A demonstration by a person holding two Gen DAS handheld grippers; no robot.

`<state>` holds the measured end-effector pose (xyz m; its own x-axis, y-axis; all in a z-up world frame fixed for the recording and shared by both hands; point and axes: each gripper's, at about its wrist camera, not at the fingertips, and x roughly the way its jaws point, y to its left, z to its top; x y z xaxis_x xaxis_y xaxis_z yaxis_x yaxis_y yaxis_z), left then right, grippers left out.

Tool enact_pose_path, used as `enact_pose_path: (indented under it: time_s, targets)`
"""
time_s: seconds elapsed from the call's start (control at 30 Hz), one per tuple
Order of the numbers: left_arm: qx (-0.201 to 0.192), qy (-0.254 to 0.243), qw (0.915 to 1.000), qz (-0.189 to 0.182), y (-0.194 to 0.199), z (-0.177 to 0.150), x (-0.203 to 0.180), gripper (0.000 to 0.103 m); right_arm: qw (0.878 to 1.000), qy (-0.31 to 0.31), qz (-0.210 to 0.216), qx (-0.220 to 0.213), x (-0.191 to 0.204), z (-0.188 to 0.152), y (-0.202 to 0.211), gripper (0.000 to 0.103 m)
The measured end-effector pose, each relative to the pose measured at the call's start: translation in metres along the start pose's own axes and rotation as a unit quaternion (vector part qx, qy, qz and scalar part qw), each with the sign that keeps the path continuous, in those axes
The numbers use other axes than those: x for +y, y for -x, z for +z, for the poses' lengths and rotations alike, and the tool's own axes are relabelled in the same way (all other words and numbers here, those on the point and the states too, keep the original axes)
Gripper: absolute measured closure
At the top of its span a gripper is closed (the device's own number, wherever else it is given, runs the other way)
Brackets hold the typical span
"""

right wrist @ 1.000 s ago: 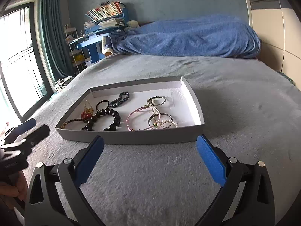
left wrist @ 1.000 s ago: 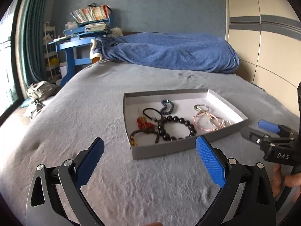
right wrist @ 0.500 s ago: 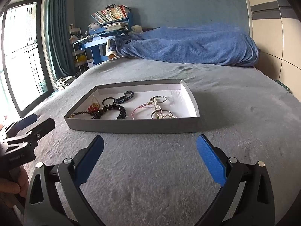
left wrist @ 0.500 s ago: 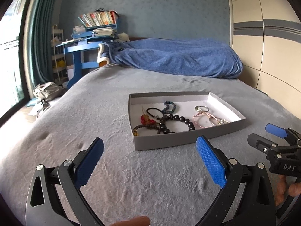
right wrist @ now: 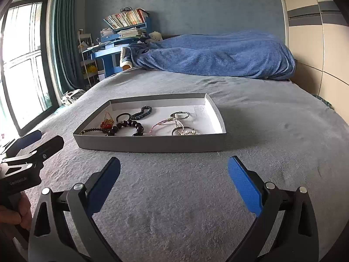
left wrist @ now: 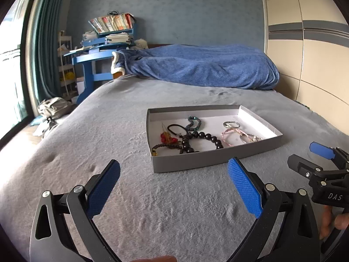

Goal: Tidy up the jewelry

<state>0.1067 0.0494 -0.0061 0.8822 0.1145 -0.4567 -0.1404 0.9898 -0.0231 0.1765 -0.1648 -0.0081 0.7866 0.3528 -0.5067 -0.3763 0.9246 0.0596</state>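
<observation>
A shallow grey cardboard tray (left wrist: 196,163) (right wrist: 152,146) lies on the grey bed. It holds several pieces of jewelry: a black bead bracelet (left wrist: 205,138) (right wrist: 130,125), a teal bead bracelet (left wrist: 193,123) (right wrist: 142,111), a black hair tie (left wrist: 174,129), a red ornament (left wrist: 166,137), a pink bracelet (left wrist: 231,135) (right wrist: 165,124) and a silver ring (left wrist: 231,124) (right wrist: 180,115). My left gripper (left wrist: 173,180) is open and empty, in front of the tray's left end. My right gripper (right wrist: 173,178) is open and empty, in front of the tray's middle.
The grey bed cover (left wrist: 109,131) spreads around the tray. A blue blanket (left wrist: 202,67) lies heaped at the far end. A blue desk (left wrist: 91,65) with books stands beyond the bed on the left. A wardrobe (left wrist: 316,54) lines the right side.
Both grippers have pulled back and lowered a little, so the tray looks farther and flatter. Both stay open. The jewelry has not moved.
</observation>
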Motion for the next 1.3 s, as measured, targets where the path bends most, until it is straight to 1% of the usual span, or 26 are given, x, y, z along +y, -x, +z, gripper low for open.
enact_pose_path:
  time_s: [1.3]
  targets:
    - [0.0,-0.004,1.0,-0.002,0.0005,0.0001,-0.0051,0.005,1.0,0.008,0.004,0.0,0.0045,-0.0016,0.001,0.006]
